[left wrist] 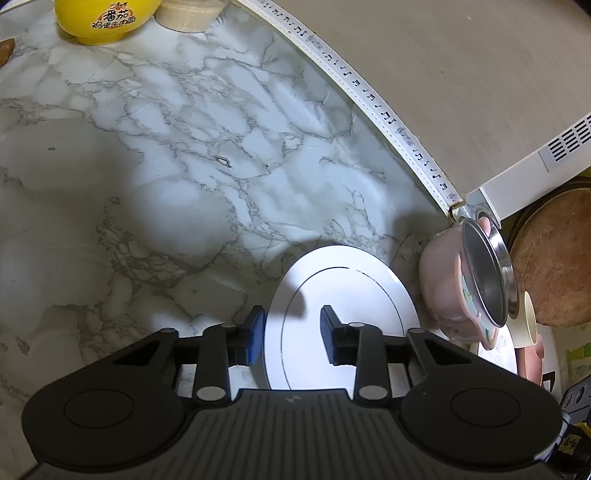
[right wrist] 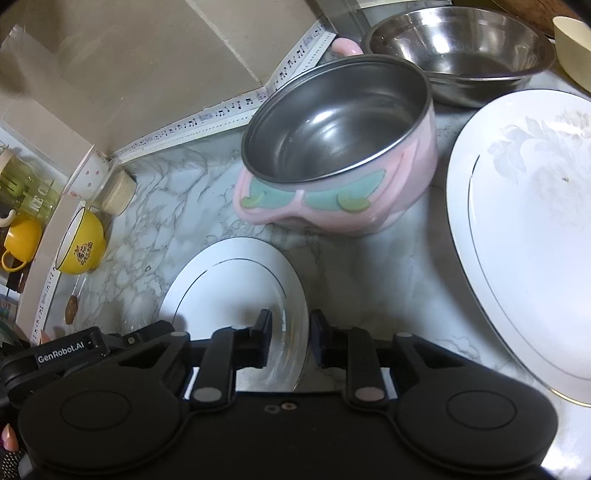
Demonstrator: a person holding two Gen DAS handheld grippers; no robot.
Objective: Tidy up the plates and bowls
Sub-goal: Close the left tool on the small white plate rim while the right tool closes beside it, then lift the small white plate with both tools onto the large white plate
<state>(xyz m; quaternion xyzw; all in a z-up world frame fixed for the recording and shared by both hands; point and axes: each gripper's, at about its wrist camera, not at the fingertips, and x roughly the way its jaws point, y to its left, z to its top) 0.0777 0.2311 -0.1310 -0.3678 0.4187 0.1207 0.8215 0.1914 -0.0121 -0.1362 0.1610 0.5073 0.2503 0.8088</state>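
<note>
The marble worktop is used as the sorting place, and the dishes are spread over it loose, not yet stacked. The large plate is laid flat at the right side, probably as the base on which other plates can be stacked. Behind it the steel basin is kept near the wall, and the pink bowl with the steel inside is set just in front of the basin. A yellow bowl is left well apart, at the far end of the worktop.

The small plate, which seems to be the thing handled at this step, is found flat on the worktop, between the pink bowl and the two claws. It is approached from two opposite sides, presumably so that it can be lifted level without tipping.

The left claw is pointed steeply down and is set across one rim of this plate, one pad outside the edge and one over the plate. The right claw is held in the same slope across the opposite rim. Both claws are narrowed around the rim. Whether the pads already press on it cannot be told.
</note>
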